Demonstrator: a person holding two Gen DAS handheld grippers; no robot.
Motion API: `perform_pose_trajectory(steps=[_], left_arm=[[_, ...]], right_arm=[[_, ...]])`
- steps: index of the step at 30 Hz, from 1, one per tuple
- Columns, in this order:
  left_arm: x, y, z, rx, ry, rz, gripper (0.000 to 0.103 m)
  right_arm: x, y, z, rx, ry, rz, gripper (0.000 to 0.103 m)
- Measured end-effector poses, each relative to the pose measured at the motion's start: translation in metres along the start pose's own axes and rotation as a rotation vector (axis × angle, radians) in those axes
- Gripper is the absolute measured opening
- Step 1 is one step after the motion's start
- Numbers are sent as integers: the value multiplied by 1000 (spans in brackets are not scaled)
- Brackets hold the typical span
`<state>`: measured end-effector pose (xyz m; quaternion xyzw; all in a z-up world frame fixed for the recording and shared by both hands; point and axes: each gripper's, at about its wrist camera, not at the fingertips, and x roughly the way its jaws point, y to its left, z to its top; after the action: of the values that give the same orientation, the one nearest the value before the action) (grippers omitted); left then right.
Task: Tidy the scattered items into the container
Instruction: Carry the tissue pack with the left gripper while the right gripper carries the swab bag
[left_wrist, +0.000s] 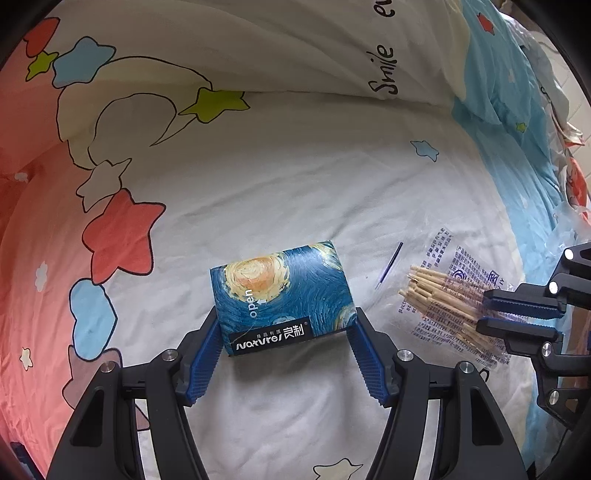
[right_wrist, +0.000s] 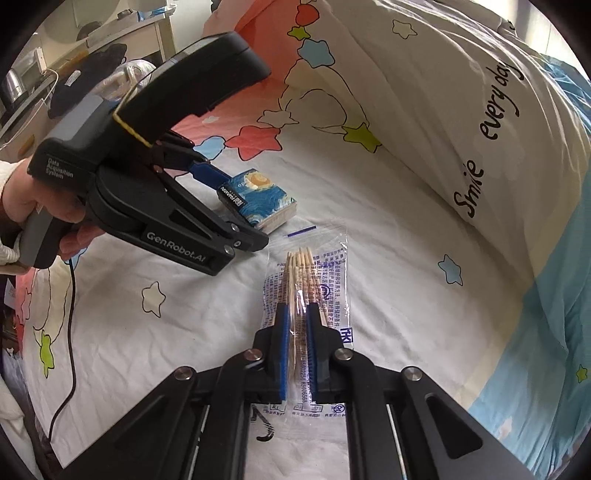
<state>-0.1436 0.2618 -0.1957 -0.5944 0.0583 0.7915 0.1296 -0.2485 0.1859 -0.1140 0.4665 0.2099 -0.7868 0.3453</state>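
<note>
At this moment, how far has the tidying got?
Nothing looks stowed; no container is in view. In hand: the left gripper is clamped on the tissue pack, and the right gripper is shut on the bag of toothpicks. Left: carry both to the container; a thin purple stick remains on the bedsheet.

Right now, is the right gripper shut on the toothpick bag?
Shut: the right gripper pinches the toothpick bag between both pads.
</note>
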Motion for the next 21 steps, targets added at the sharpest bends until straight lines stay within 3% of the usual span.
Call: perform_pose_trajectory(steps=[14,17,21], left_arm=[[-63,144,5,-7,-12,19,67],[-68,203,37,-6,-18,15,67],[-88,218,43,-5,-18,15,67]], right_arm=[[-33,35,0,114,-70,-9,5],[-37,39,-5,119,-58,-29,5],[-46,39,-10,145,-54,-45,5]])
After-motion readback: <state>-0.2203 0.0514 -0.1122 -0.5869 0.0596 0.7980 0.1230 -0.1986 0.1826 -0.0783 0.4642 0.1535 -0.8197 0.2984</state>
